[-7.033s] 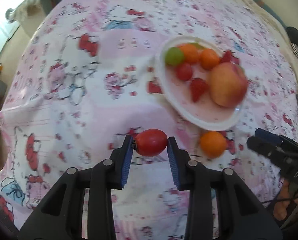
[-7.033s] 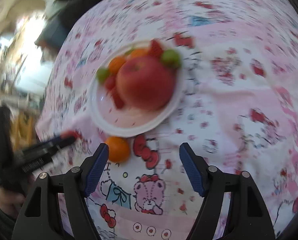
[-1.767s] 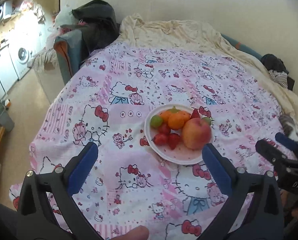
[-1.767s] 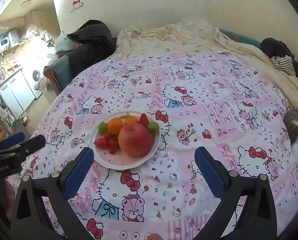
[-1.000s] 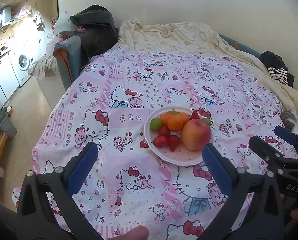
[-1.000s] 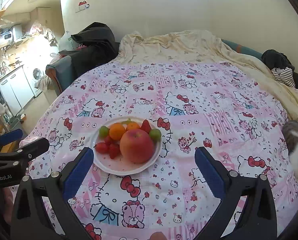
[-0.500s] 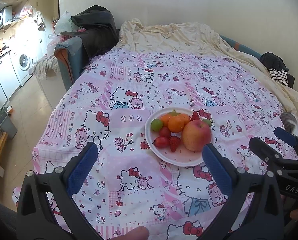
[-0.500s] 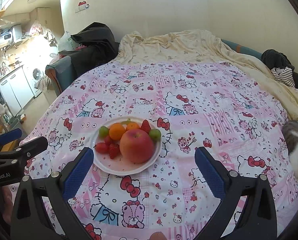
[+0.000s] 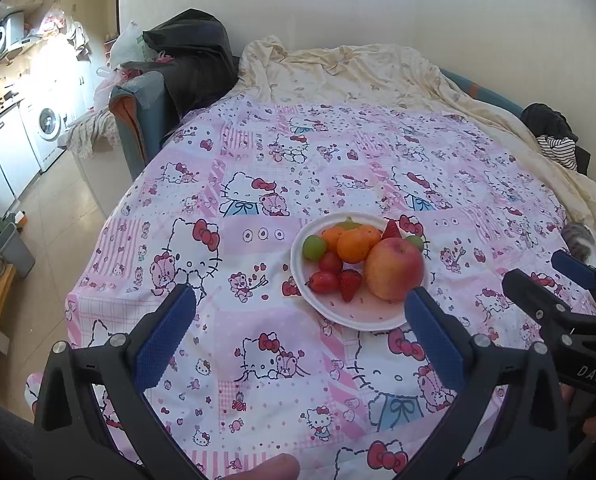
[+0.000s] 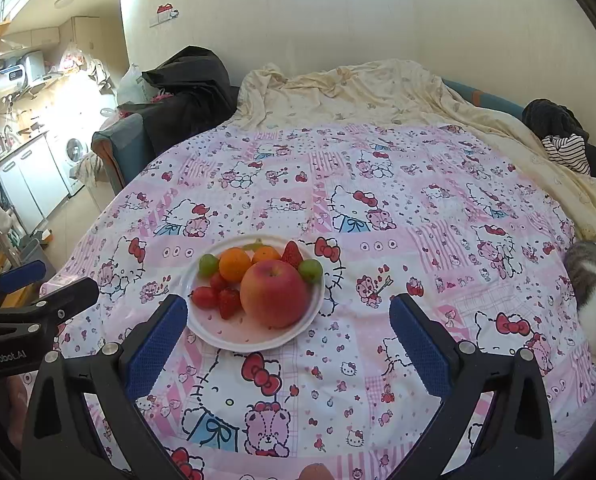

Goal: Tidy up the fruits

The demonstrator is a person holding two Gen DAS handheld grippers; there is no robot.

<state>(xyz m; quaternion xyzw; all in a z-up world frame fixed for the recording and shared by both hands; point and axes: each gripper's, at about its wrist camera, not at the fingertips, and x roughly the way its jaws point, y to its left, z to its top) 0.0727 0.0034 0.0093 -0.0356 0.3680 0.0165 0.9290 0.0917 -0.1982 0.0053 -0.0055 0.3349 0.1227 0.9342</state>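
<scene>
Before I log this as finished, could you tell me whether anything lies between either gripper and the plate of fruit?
Nothing visible does. Only bare patterned bedspread separates the left gripper and the right gripper from the white plate; both have their jaws wide open and empty. The cat lies off to the right.

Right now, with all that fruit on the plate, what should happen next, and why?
Probably nothing more than a final check: the apple, oranges, strawberries and tomatoes all sit on the white plate, no fruit shows on the bedspread, and both grippers' jaws stand open and empty.
</scene>
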